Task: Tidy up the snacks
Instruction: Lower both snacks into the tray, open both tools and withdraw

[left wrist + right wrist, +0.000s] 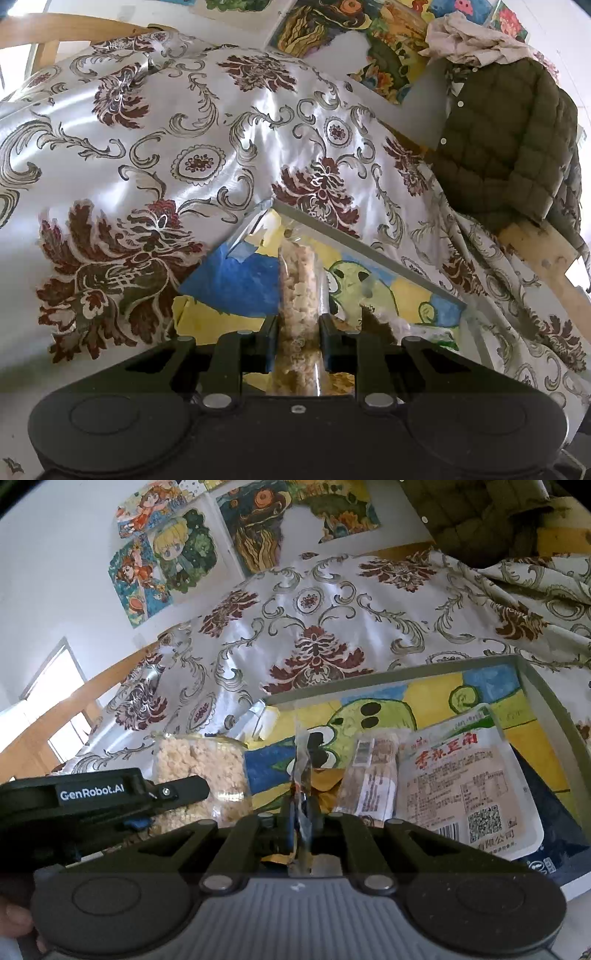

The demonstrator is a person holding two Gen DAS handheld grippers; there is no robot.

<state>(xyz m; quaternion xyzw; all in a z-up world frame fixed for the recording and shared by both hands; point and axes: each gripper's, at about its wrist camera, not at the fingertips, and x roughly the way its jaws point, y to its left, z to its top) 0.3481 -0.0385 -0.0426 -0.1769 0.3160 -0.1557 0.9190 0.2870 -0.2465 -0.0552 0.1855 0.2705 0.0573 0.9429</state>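
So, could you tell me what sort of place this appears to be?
Probably a home room: a floral cloth drapes the furniture, a quilted jacket hangs nearby, and hand-painted pictures cover the wall.

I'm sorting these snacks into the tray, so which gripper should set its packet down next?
Probably left: the left gripper holds its puffed rice packet over bare tray; the right gripper faces two snack packs.
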